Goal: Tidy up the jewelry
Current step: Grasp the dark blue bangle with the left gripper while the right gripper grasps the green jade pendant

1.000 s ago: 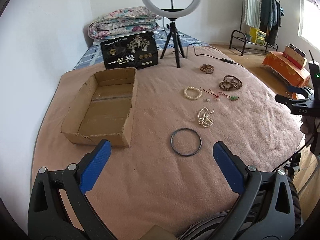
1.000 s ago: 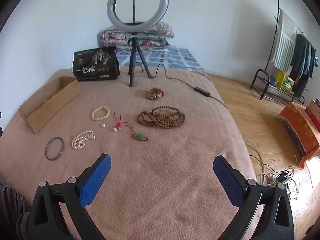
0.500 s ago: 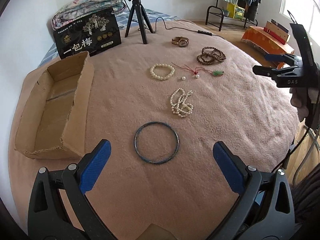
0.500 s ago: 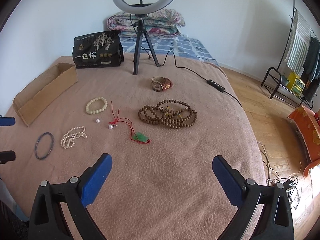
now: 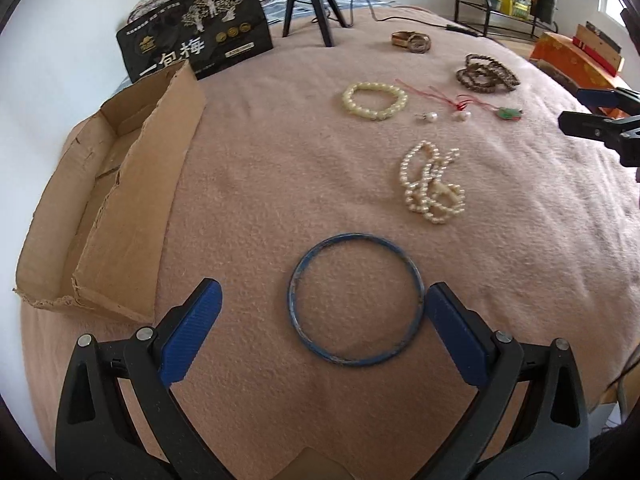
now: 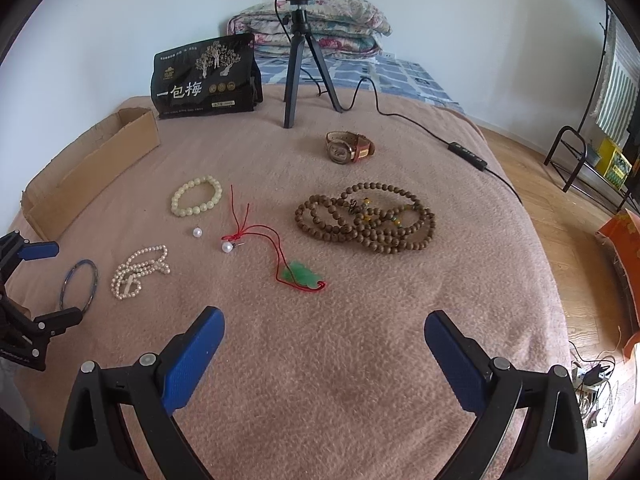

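Blue bangle (image 5: pixel 355 299): thin, scuffed, flat on blanket (image 5: pixel 280 184), just ahead of left gripper (image 5: pixel 322 311); fingers apart. Right gripper (image 6: pixel 323 338) fingers apart, nothing held.

Over the last second the left gripper (image 5: pixel 320 312) dropped and moved in on the blue bangle (image 5: pixel 355 299), which came to lie between its spread fingers. The right gripper (image 6: pixel 322 336) edged forward toward the green pendant (image 6: pixel 301 274), fingers equally wide.

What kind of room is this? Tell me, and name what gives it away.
Most likely a bedroom used for filming. The jewelry lies on a pink blanket spread over a bed, folded quilts are stacked at the wall, a clothes rack stands at the side, and a ring light stands on a tripod.
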Demonstrator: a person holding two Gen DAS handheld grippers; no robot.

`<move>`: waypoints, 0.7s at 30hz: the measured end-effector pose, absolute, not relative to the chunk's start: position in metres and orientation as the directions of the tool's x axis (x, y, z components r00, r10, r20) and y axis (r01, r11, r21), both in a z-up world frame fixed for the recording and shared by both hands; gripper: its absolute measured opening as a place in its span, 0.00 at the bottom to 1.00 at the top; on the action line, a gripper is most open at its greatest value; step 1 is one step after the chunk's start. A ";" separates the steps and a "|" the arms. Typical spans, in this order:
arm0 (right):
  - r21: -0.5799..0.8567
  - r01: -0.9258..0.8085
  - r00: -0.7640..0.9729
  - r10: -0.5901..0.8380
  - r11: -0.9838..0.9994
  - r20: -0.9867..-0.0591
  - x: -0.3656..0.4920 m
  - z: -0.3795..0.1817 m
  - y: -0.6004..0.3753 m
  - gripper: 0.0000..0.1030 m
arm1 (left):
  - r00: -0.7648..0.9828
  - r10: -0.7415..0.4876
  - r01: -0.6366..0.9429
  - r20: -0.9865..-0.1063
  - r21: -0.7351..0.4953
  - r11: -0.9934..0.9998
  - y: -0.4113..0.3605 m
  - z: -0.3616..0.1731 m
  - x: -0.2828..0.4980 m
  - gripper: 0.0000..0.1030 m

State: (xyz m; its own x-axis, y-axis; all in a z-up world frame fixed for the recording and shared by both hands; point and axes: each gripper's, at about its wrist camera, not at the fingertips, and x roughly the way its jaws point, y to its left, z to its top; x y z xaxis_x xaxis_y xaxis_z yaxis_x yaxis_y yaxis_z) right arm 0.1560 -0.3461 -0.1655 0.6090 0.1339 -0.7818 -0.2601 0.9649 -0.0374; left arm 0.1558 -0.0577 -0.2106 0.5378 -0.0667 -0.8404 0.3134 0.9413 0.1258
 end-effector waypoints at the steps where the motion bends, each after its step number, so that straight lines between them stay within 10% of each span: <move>1: -0.037 -0.266 0.605 0.137 0.963 -0.784 0.158 -0.168 -0.345 0.98 | 0.533 -0.071 0.309 -0.843 0.116 0.944 -0.057 -0.213 0.157 1.00; 21: -0.010 -0.312 0.523 0.163 0.950 -0.837 0.210 -0.205 -0.323 0.77 | 0.498 -0.136 0.289 -0.856 0.016 0.957 -0.046 -0.227 0.161 1.00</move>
State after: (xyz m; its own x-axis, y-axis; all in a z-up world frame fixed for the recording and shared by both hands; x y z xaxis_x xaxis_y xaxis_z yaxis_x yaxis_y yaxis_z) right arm 0.2097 -0.3233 -0.2053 0.5233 0.1625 -0.8365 -0.3115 0.9502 -0.0103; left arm 0.1613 -0.0455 -0.2269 0.4983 -0.1361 -0.8562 0.2887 0.9573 0.0158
